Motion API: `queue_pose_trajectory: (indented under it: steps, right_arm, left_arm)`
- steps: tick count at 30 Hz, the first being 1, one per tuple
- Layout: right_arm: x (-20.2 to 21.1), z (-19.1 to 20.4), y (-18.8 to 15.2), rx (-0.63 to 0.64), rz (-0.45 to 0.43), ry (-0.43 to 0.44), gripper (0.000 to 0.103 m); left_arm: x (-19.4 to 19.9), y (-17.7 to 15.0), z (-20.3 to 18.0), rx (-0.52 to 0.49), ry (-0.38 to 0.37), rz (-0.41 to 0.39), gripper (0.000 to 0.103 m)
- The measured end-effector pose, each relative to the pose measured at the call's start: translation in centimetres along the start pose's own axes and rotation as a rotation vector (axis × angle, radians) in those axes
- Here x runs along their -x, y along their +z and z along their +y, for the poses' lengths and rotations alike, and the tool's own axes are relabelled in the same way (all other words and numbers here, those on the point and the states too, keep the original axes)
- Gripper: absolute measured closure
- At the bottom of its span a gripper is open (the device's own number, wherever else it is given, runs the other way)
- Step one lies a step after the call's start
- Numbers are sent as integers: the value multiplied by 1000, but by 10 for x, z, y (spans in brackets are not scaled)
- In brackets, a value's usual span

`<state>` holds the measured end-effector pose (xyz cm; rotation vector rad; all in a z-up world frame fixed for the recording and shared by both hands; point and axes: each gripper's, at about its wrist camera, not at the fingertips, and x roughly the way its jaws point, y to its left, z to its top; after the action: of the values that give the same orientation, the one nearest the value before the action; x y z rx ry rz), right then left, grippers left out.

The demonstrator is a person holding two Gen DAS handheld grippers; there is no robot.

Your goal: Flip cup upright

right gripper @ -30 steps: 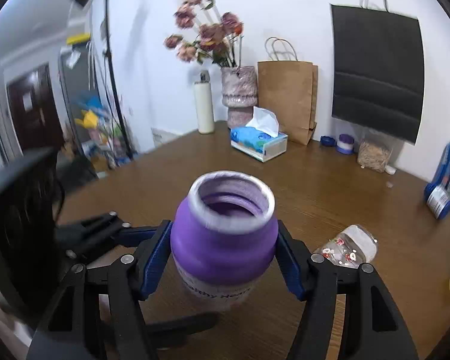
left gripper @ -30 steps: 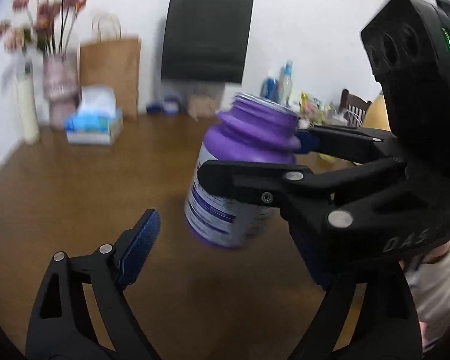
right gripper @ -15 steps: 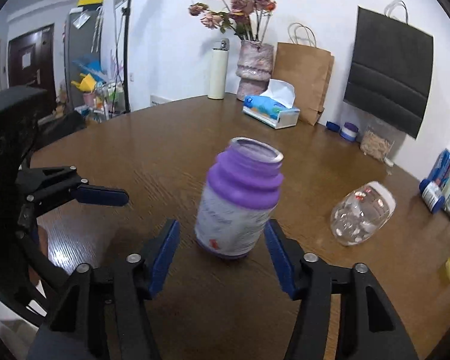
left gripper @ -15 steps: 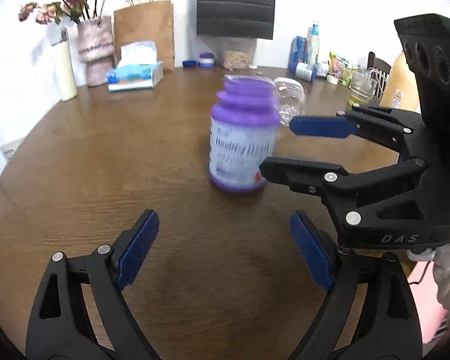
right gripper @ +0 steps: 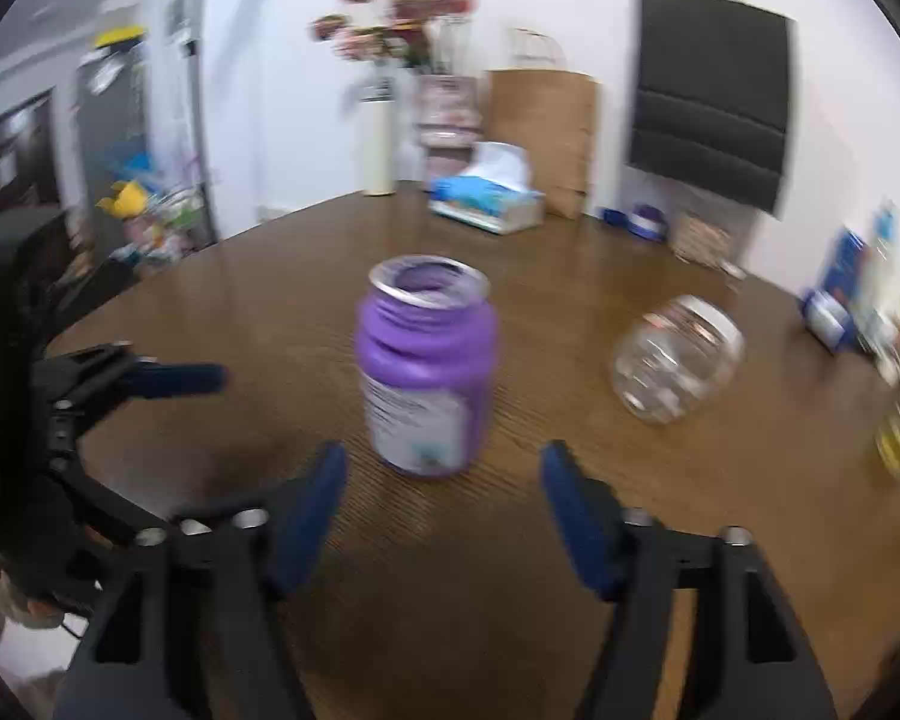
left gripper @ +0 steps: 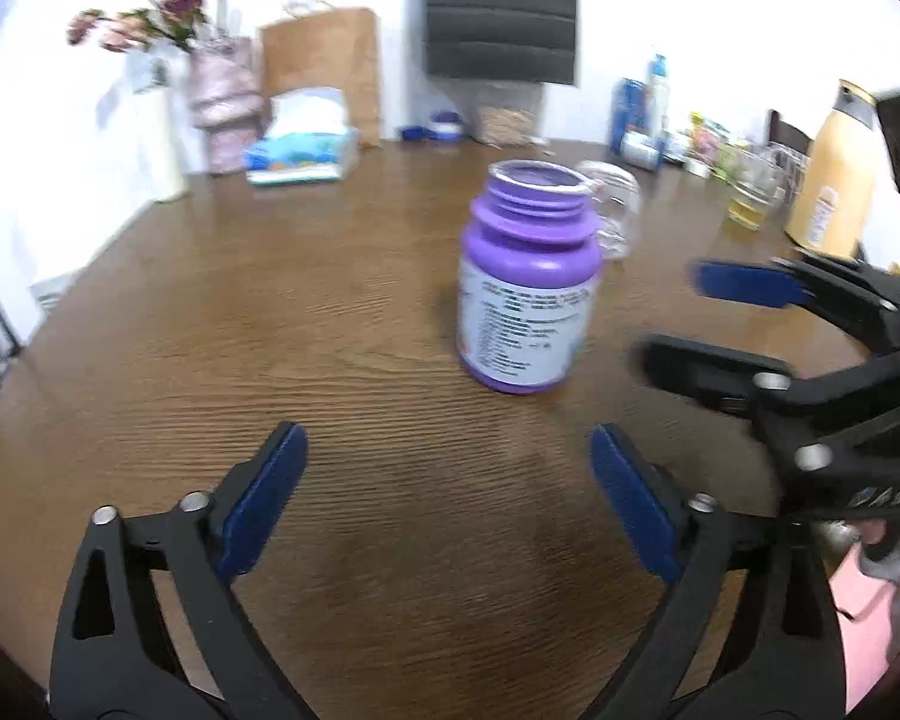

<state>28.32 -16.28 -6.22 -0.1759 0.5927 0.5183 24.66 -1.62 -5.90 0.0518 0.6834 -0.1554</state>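
A purple jar-shaped cup with a white label stands upright, mouth up, on the brown wooden table; it also shows in the right wrist view. My left gripper is open and empty, a little short of the cup. My right gripper is open and empty, just behind the cup; it shows from the side in the left wrist view. A clear glass jar lies on its side to the right of the cup.
At the table's far edge stand a tissue box, a vase of flowers, a brown paper bag and a black bag. Bottles and a glass crowd the far right.
The right gripper set the purple cup upright on the table, opened and drew back from it. The left gripper stayed open and now looks down at the table.
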Motion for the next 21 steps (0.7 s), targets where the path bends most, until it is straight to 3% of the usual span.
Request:
queue_pose_trajectory:
  steps: [4,9,13,21]
  right_arm:
    - [20,-25,-18,-152,7,-59,21]
    - [59,-24,-38,-194,-26,-144,21]
    - [91,-14,-50,-220,-77,-210,21]
    - [111,7,-49,-161,-143,-219,21]
  left_arm:
    - [32,-7,7,55,39,-101,0]
    - [79,-19,5,103,67,-222,0]
    - [105,-28,-1,108,67,-265,0]
    - [125,-29,-1,125,67,-314,0]
